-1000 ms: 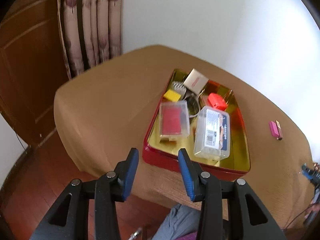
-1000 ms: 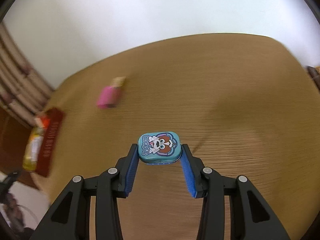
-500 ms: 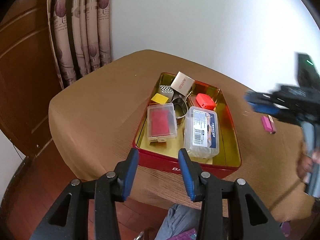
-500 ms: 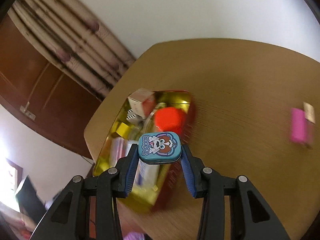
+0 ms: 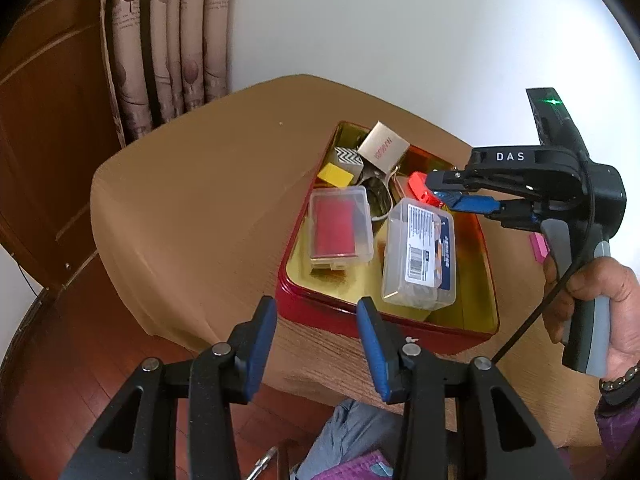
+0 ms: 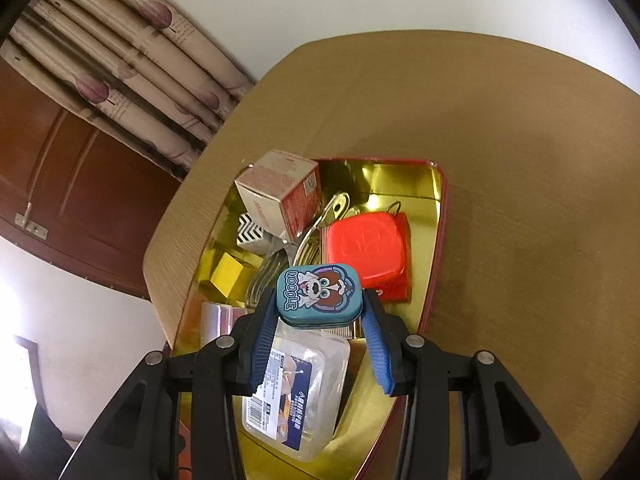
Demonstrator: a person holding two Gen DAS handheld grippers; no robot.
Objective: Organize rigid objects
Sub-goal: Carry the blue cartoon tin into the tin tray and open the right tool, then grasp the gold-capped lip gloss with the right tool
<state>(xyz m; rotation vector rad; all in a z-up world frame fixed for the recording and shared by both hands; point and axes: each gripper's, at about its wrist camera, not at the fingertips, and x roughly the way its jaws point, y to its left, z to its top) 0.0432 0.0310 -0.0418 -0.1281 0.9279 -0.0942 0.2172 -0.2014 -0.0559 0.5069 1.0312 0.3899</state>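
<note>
Teal tin clamped in my right gripper, hovering over red tray, orange box at its 1 o'clock. I judge free gold floor lies at 5 o'clock; lower there, flat, release late. My left gripper spread, holding nothing, near tray's front edge

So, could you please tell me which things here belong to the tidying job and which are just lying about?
Part of the job:
- teal tin, held in the right gripper
- red tray it hangs above
- items already in the tray: clear labelled case, red box, yellow block
- pink item on the table

Just lying about:
- curtain
- wooden door
</note>
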